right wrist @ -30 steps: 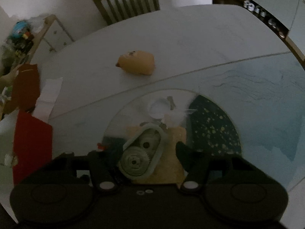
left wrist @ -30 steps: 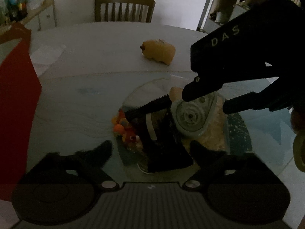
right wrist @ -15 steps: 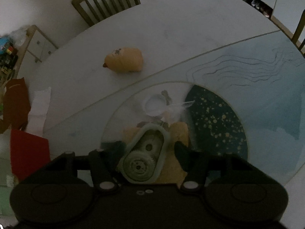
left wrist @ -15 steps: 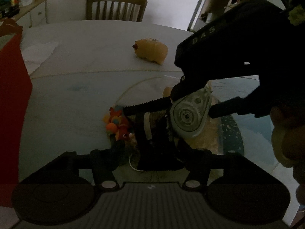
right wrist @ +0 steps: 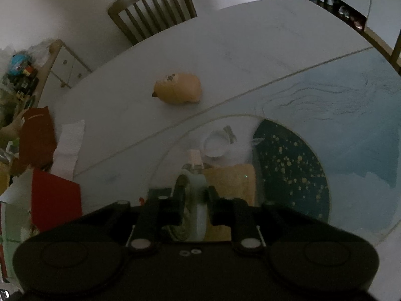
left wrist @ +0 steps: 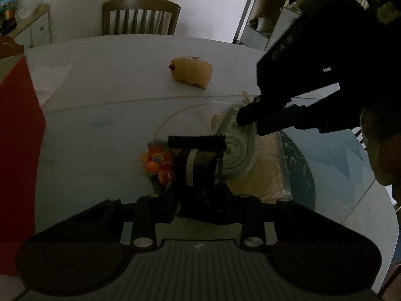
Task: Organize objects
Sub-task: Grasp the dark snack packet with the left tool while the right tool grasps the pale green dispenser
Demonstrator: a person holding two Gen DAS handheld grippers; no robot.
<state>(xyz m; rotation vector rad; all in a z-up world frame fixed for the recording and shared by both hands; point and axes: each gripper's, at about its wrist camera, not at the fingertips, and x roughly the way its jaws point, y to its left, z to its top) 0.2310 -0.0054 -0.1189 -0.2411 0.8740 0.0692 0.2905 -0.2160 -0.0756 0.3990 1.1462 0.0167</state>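
Pale green plastic, oval, with a gear wheel visible inside: the tape dispenser [right wrist: 198,200] sits edge-on between the right tongs [right wrist: 194,209], whose two fingers [right wrist: 175,208] press its flat sides. Right tongs narrow, clamped on it. In the left wrist view the same dispenser [left wrist: 238,148] appears at 1 o'clock from the left tongs [left wrist: 198,200], with the right tongs [left wrist: 250,120] reaching in from 2 o'clock and pinching its upper end.

Left tongs: narrow, fingers drawn in against a dark object [left wrist: 200,170] with a pale band and a ribbed black bar across its top. The view is dim; I cannot identify this object further.

A small orange and red toy [left wrist: 160,163] lies on the tabletop [left wrist: 112,80] just beside the dark object, at its 9 o'clock.

Under the dispenser lies a tan mat [right wrist: 233,183]; at its 3 o'clock, a dark teal disc with yellow speckles [right wrist: 293,173]. A small white round piece [right wrist: 216,145] rests at 12 o'clock from the dispenser.

A yellow-tan plush animal [right wrist: 179,89] lies alone, well apart, toward 12 o'clock on the pale tabletop. A red box [right wrist: 55,200] stands at 9 o'clock at the tabletop edge. A wooden slat-back chair [right wrist: 153,7] stands at the far side.
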